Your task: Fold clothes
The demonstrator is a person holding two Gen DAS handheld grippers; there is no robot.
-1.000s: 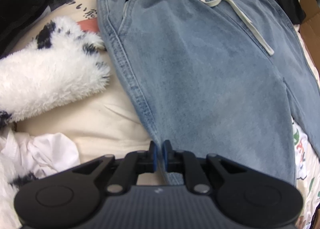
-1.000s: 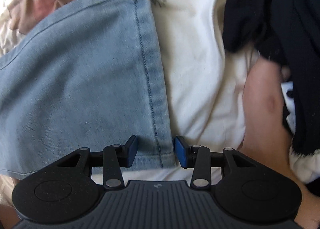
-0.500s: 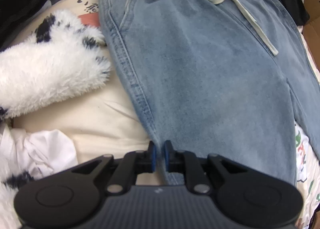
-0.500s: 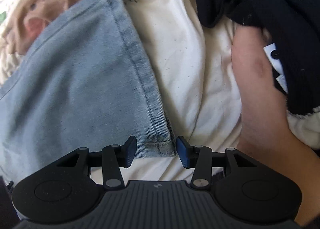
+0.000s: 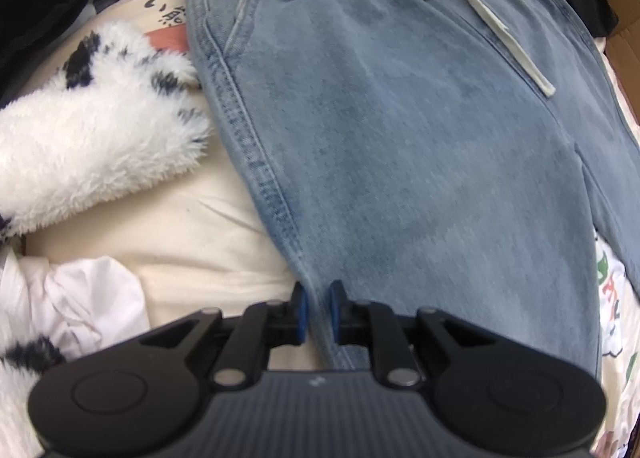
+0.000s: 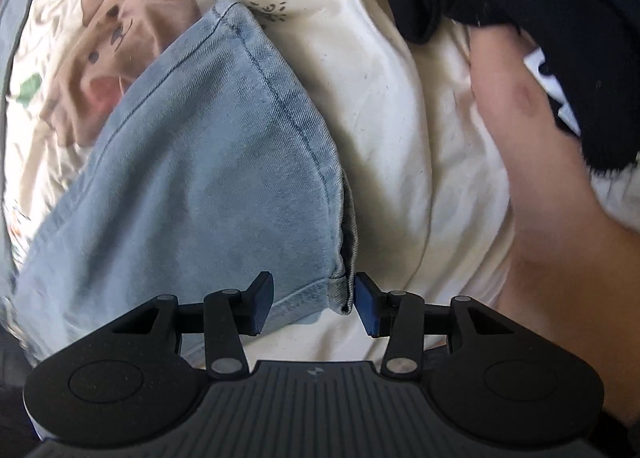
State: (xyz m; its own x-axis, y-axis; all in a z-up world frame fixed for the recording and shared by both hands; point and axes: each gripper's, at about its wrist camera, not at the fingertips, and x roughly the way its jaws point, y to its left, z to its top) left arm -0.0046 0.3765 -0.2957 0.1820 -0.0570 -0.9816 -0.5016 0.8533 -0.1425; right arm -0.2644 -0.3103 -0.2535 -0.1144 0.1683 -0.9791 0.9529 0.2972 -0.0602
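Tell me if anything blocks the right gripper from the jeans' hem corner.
Nothing visible does. The right gripper stands open around the hem corner of the jeans, its pads not pressing; a bare limb lies off to the side.

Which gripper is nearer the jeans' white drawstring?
Left. The left gripper is shut on the jeans' side seam, the drawstring in its view. The right gripper straddles a leg hem, jaws open.

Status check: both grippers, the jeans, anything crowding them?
Left gripper pinching the jeans side seam. Right gripper open, straddling the hem corner. Fluffy white garment beside the jeans.
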